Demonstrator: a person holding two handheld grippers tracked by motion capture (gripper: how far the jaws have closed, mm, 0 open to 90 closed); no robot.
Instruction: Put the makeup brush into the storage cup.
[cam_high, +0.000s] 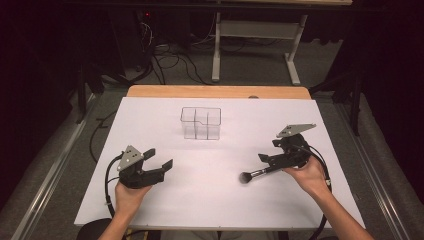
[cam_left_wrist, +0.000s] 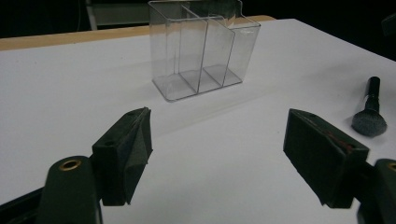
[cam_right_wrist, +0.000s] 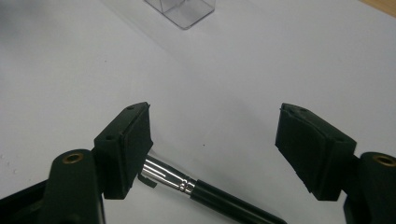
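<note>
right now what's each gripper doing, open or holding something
left gripper: open, holding nothing.
right gripper: open, brush lying between its jaws, not gripped.

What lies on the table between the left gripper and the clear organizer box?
Nothing: in the left gripper view, bare white table runs from the left gripper to the clear organizer box.

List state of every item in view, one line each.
makeup brush: lying flat on the white table, handle between the right gripper's pads, not clamped.
clear organizer: upright, compartments empty.
left gripper: open, nothing between its pads, held low over the table.
right gripper: open, astride the brush handle.
</note>
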